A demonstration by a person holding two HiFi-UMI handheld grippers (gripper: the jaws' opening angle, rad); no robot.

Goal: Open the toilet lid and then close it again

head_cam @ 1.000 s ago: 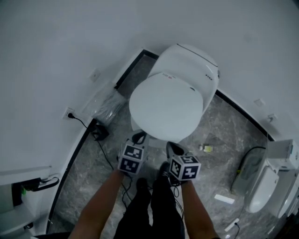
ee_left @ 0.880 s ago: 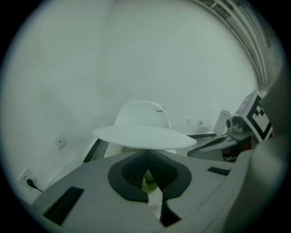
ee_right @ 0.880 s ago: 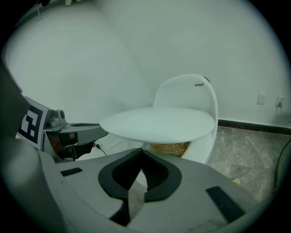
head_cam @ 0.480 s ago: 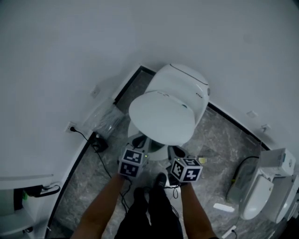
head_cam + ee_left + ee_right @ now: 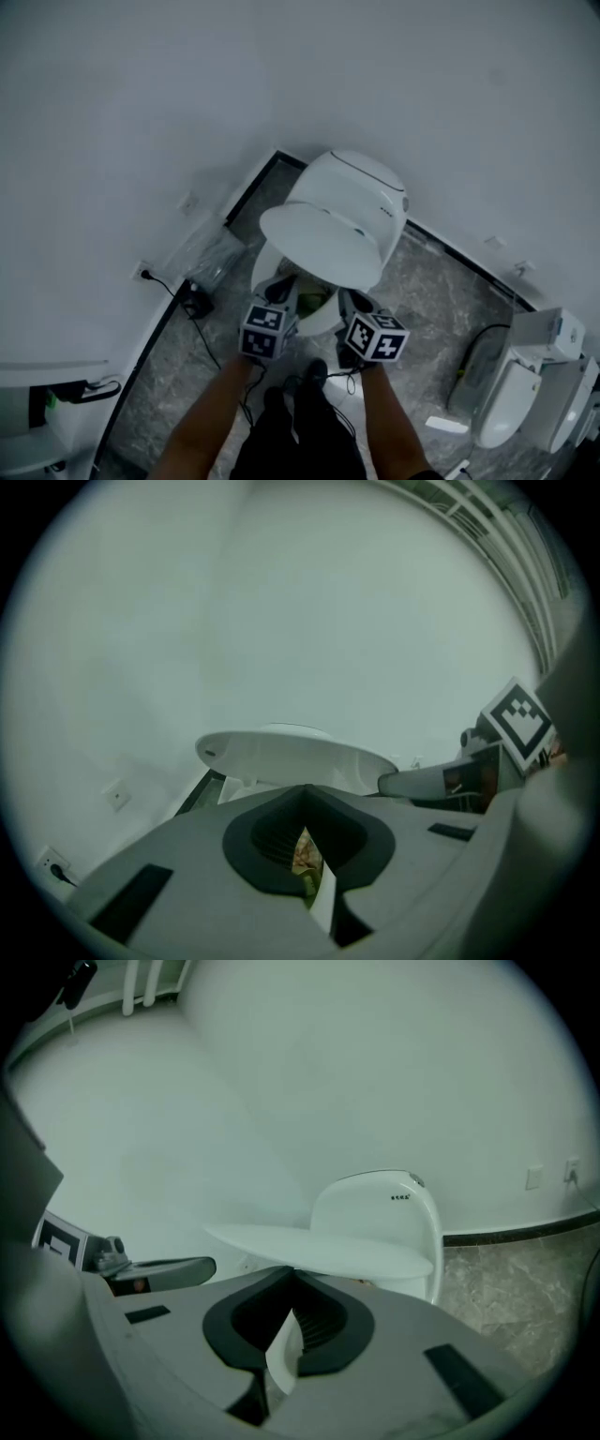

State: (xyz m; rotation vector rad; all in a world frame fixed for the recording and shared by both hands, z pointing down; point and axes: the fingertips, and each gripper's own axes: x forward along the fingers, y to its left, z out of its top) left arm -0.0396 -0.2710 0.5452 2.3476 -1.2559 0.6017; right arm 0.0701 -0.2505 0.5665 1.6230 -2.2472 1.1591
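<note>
The toilet lid [image 5: 323, 242], flat on the bowl [image 5: 314, 298] a second ago, has been lifted at its front edge and is now tilted partway up. It is propped from beneath by the left gripper [image 5: 280, 285] and right gripper [image 5: 352, 301], jaws drawn nearly together with nothing clamped. The opening is judged about half done.

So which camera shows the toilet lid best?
The head view: it shows the whole toilet lid from above, partly raised. The left gripper view and the right gripper view see it only nearly edge-on, as a thin white slab.
</note>
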